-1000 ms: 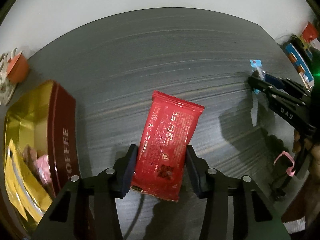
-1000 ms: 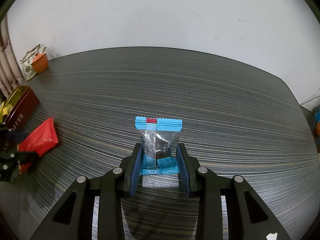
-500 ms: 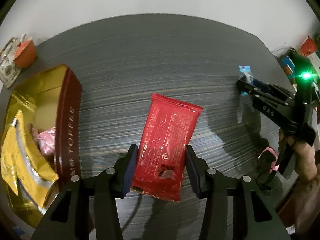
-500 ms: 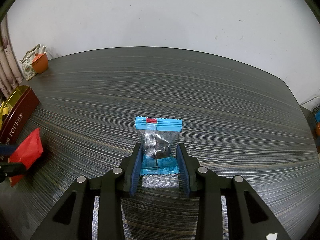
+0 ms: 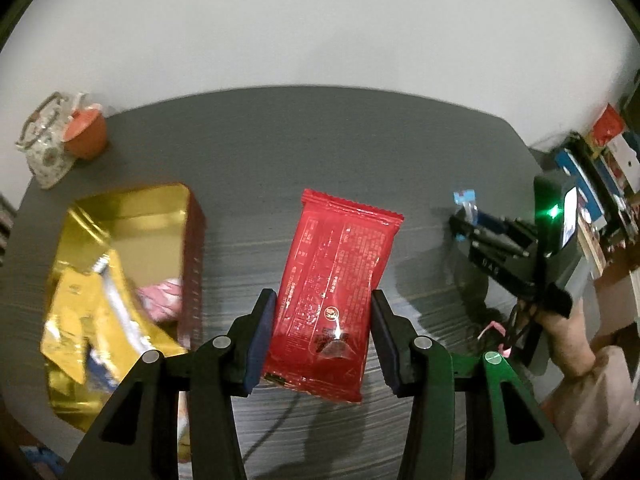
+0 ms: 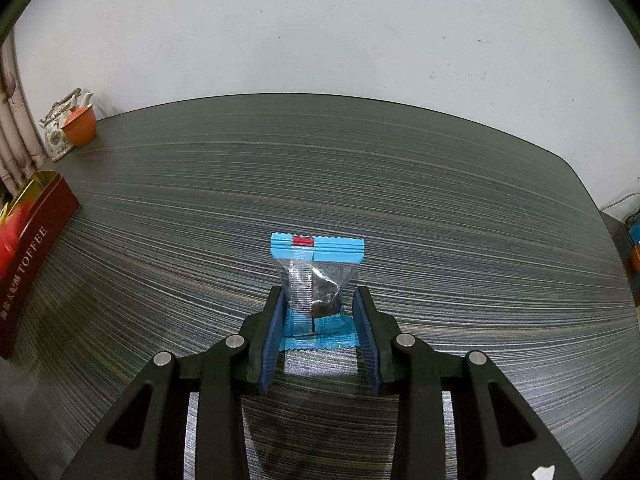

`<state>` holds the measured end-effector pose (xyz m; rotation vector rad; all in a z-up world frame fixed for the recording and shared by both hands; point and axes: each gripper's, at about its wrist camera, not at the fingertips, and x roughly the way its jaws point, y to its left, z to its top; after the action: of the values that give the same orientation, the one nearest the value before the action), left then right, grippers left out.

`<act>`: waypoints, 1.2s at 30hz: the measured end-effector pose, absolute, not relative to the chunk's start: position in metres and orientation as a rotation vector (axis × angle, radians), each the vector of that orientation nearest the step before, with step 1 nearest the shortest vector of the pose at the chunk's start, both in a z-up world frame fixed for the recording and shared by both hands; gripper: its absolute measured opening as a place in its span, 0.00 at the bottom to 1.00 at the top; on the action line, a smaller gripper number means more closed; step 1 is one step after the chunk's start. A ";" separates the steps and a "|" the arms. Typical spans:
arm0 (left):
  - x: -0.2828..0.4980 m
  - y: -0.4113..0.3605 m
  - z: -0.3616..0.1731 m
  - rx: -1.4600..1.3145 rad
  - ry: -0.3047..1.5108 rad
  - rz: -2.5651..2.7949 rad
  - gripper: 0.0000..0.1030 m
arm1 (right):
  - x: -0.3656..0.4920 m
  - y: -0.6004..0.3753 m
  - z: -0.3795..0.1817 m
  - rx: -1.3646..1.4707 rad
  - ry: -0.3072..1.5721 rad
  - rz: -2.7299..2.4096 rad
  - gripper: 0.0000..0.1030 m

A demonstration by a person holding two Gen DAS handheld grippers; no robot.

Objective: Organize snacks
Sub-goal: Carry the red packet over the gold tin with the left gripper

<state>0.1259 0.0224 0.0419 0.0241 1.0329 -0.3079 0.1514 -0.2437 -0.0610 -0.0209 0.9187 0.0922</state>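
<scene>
I held the red snack packet (image 5: 334, 304) clamped between the jaws of my left gripper (image 5: 322, 340), raised above the tabletop (image 5: 280, 152) just right of the open toffee tin (image 5: 132, 216) at its left edge; its long axis ran along my fingers, crimped top end pointing toward the far edge and tilted slightly right. The slick film, pinched only low on its sides, could slip or twist out short of the tin, or snag the gold wrappers (image 5: 92, 312) crowding it. My right gripper (image 6: 320, 332) stood with jaws flanking the blue-ended candy packet (image 6: 316, 280), upright and lengthwise between them; I could not tell whether they pressed it, so it might topple.
</scene>
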 end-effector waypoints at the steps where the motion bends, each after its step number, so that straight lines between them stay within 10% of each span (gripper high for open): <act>1: 0.126 0.024 0.044 0.021 1.027 -0.300 0.46 | 0.152 -0.243 -0.061 -0.021 0.919 0.092 0.31; 10: 0.128 0.081 0.067 0.001 0.983 -0.169 0.41 | 0.151 -0.244 -0.061 -0.021 0.918 0.092 0.31; 12: 0.129 0.095 0.068 -0.012 0.985 -0.148 0.17 | 0.152 -0.243 -0.061 -0.021 0.918 0.092 0.31; 36: 0.140 0.084 0.033 0.066 1.079 -0.179 0.18 | 0.151 -0.245 -0.061 -0.024 0.917 0.092 0.32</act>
<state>0.1399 0.0840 0.0333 0.0656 1.0793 -0.1792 0.1508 -0.2453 -0.0607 -0.0242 0.9174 0.0921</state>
